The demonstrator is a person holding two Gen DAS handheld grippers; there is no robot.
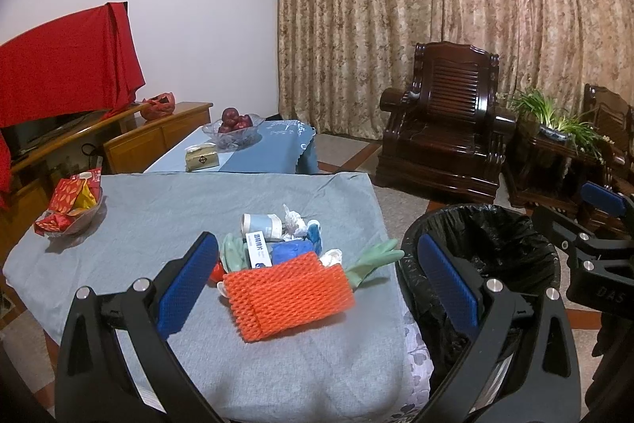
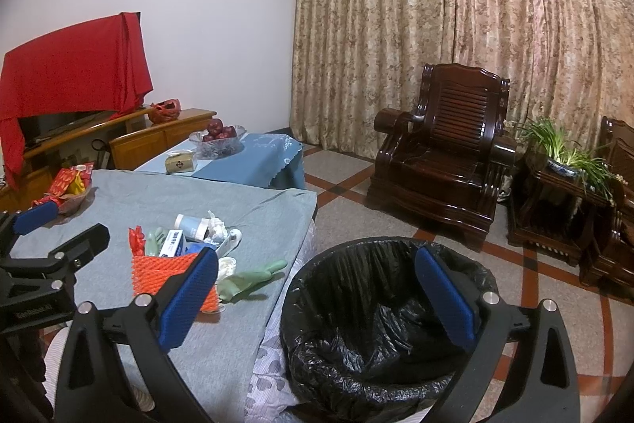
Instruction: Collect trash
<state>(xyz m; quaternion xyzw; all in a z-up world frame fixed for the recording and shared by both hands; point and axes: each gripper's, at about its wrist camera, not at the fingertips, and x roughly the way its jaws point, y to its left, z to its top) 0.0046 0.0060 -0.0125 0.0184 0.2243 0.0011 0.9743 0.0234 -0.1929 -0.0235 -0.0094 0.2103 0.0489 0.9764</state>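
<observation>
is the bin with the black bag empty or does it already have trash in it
Empty, as far as shows. Inside the bin the right wrist view shows only crumpled black liner; the trash pile lies on the table. The very bottom is dark.

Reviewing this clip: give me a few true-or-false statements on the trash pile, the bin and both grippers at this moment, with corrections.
1. The left gripper is shut on the orange foam net. False: its jaws stand wide open and hold nothing.
2. The trash bin has a black liner. True.
3. The green rubber glove already lies in the bin. False: it lies on the grey-covered table.
4. The right gripper is open and empty. True.
5. A bowl of red fruit stands on the farther, blue-covered table. True.
</observation>
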